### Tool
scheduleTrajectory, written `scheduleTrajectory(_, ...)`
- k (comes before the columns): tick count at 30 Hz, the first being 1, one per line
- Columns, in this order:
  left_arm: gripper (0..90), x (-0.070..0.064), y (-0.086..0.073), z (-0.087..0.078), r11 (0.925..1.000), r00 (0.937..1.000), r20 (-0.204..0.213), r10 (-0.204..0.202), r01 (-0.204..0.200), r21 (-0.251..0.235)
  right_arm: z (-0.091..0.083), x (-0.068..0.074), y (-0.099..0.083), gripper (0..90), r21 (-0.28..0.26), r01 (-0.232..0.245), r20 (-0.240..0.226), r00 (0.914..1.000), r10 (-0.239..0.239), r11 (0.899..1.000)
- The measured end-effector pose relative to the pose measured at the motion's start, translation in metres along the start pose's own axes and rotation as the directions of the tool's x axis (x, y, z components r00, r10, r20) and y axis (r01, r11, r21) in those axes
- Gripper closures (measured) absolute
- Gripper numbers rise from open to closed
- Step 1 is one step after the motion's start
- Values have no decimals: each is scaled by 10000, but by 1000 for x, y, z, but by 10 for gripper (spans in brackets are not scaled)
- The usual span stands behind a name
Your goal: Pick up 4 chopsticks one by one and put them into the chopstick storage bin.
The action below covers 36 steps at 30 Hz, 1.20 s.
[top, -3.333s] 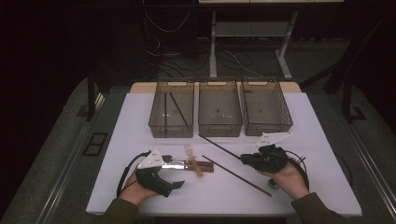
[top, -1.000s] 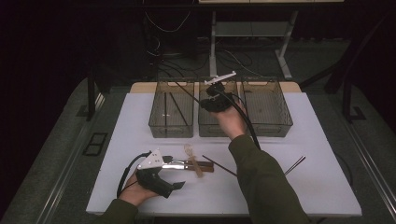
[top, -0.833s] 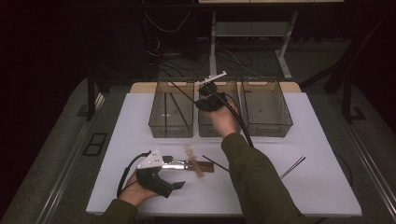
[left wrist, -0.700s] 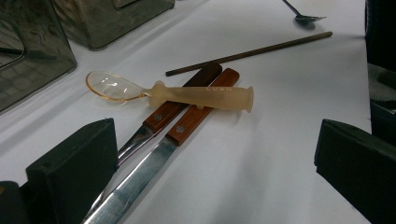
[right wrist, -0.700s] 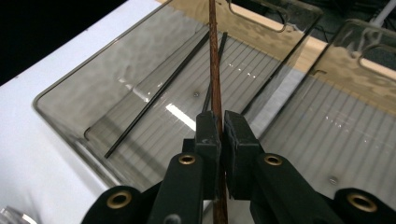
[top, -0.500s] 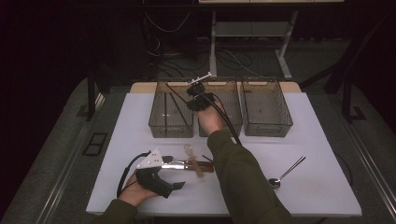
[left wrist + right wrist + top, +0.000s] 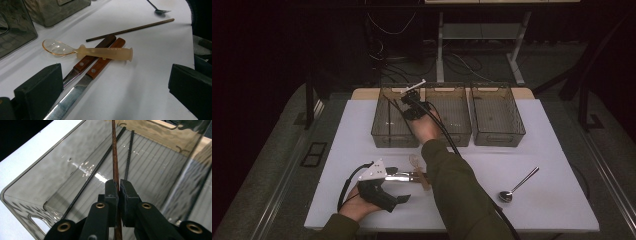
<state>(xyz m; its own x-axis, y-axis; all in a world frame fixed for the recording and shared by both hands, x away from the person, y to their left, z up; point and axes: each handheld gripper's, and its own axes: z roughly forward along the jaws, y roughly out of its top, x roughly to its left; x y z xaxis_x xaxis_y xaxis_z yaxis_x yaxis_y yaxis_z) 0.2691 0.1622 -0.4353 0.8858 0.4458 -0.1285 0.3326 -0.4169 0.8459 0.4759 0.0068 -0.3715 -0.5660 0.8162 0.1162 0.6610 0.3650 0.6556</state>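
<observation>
White table: the right gripper (image 7: 117,188), clamped on a brown chopstick (image 7: 114,152), has now reached the left bin (image 7: 384,131), ready for release; the left gripper (image 7: 112,82) rests wide open, empty.

Three smoked-plastic bins (image 7: 497,116) stand in a row across the upper middle of the high view, on one white tabletop (image 7: 552,160). Chopsticks come to four: two black ones (image 7: 128,152) lying in the left bin, seen in the upper part of the right gripper view, one brown one (image 7: 115,152) clamped there in the jaws, and one more brown one (image 7: 130,30) lying in the upper middle of the left gripper view. Knives with wooden handles (image 7: 105,62) number two, side by side at the centre of that view. Spoons number two: a clear plastic one (image 7: 87,51) and a metal one (image 7: 518,184) at the lower right of the high view. There are two hand-held grippers: the left hand-held gripper (image 7: 412,176) and the right hand-held gripper (image 7: 404,96).
</observation>
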Motion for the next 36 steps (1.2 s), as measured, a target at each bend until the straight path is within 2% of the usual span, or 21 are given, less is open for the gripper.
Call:
scheduleTrajectory(5, 0, 0, 0, 0, 10000, 10000, 23, 21, -21, 13, 5, 3, -1, 841, 39, 74, -90, 9999, -74, 10000)
scheduleTrajectory(9, 0, 1, 0, -1, 10000, 10000, 12, 0, 0, 16, 3, 1, 0, 684, -78, 255, -92, 9996, -255, 9996)
scheduleTrajectory(11, 0, 2, 0, -1, 9999, 9999, -6, 124, -124, 17, 0, -1, 1, 640, -107, 322, -159, 9993, -324, 9994)
scheduleTrajectory(15, 0, 2, 0, -1, 9999, 9999, -21, 111, -111, 25, -9, -6, 2, 527, -129, 341, -646, 9973, -349, 9993)
scheduleTrajectory(16, 0, 1, 0, -1, 10000, 10000, -15, 74, -74, 10, -12, -7, 1, 489, -187, 352, -720, 9967, -364, 9992)
scheduleTrajectory(21, 0, 2, 0, -2, 9999, 9999, -63, 142, -142, -21, -33, -12, -4, 425, -633, 811, -1015, 9910, -873, 9947)
scheduleTrajectory(28, 0, 1, -1, -2, 10000, 9999, -147, 38, -38, 4, -67, -19, -18, 386, -1237, 1264, -1343, 9806, -1428, 9842)
scheduleTrajectory(30, 0, 1, -1, -2, 10000, 9999, -153, 21, -20, 52, -74, -21, -23, 371, -1382, 1395, -1555, 9747, -1606, 9805)
scheduleTrajectory(33, 0, 1, -2, -2, 10000, 9998, -172, -61, 60, -33, -84, -27, -32, 360, -1500, 1555, -1701, 9688, -1804, 9764)
scheduleTrajectory(36, 0, 1, -2, -2, 10000, 9999, -163, 21, -21, 35, -93, -33, -42, 326, -1568, 1583, -1838, 9651, -1863, 9749)
